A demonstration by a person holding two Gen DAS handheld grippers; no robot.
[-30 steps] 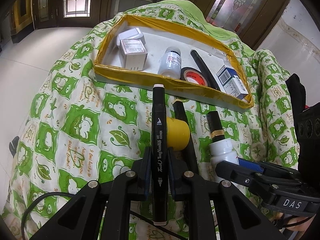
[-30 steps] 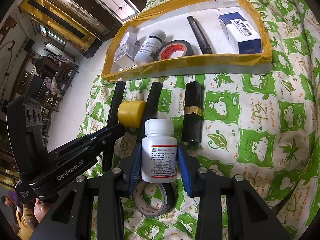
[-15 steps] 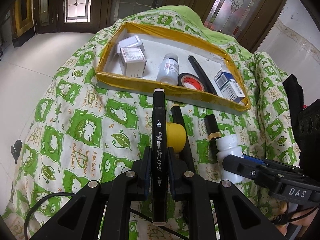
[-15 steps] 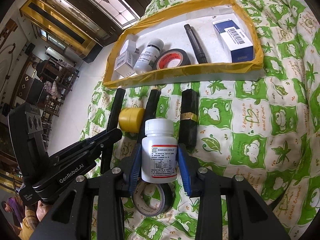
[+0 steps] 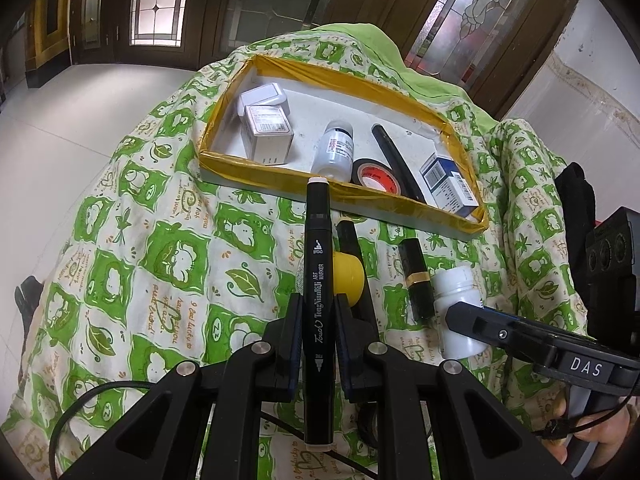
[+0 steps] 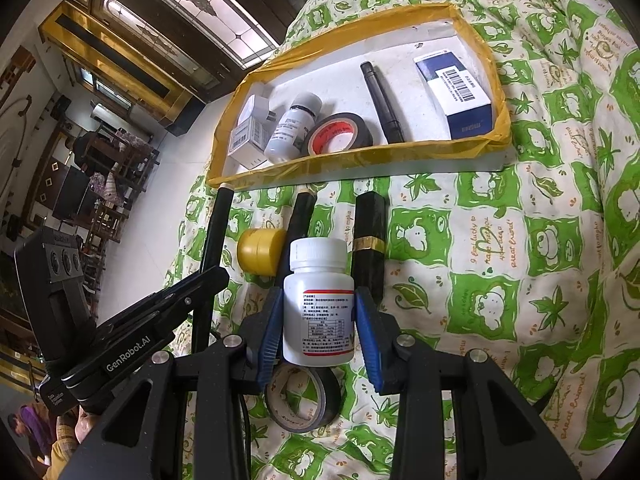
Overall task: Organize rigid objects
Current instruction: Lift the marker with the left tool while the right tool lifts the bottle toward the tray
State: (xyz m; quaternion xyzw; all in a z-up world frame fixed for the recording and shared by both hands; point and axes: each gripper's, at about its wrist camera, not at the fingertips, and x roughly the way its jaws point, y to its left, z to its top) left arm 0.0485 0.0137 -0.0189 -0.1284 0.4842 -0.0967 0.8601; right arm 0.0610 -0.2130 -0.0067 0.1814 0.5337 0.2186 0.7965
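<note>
A black art marker with white end caps [image 5: 316, 300] is clamped lengthwise in the left tool [image 5: 317, 334], its far tip just short of the yellow-taped shallow white tray [image 5: 256, 168] on the green-and-white printed quilt [image 5: 140, 260]. Beside it on the quilt lie a yellow round cap [image 6: 258, 252], a black pen [image 6: 296, 232] and a black tube with a gold band [image 6: 368, 240]. The right tool [image 6: 320, 324] grips a white plastic pill bottle [image 6: 319, 304] above a black tape roll [image 6: 304, 400].

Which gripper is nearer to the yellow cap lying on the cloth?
Left. The left gripper holds a marker right beside the yellow cap; the right gripper, holding a white bottle, sits farther off.
</note>
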